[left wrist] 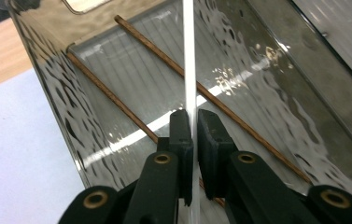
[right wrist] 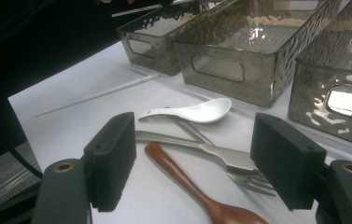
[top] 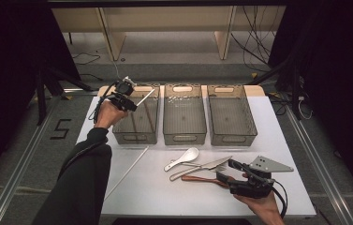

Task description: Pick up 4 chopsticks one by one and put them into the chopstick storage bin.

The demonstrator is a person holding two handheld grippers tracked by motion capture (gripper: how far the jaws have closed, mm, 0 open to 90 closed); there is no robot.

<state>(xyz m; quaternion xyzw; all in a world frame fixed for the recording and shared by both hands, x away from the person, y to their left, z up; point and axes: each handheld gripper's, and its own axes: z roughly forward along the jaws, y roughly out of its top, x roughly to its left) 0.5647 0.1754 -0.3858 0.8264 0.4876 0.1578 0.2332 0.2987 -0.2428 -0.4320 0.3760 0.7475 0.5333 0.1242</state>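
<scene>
Nearest, the right gripper [top: 224, 169], jaws spread, hovers over the spoons [right wrist: 197, 112], knife and fork [right wrist: 239, 165] (all unsorted). One white chopstick [top: 128, 171] lies on the table; beyond, the left gripper [top: 132, 104] pinches its mate [left wrist: 189, 60] above the left bin [top: 118, 133], where two brown chopsticks [left wrist: 173, 70] lie.

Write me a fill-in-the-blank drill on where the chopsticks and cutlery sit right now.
1. The left gripper is shut on a ____ chopstick.
2. It holds it over the ____ of the three bins as the high view shows them.
3. Two ____ chopsticks already lie inside that bin.
4. The right gripper stands ____ above the wooden spoon and the fork.

Missing words: white; leftmost; brown; open
</scene>
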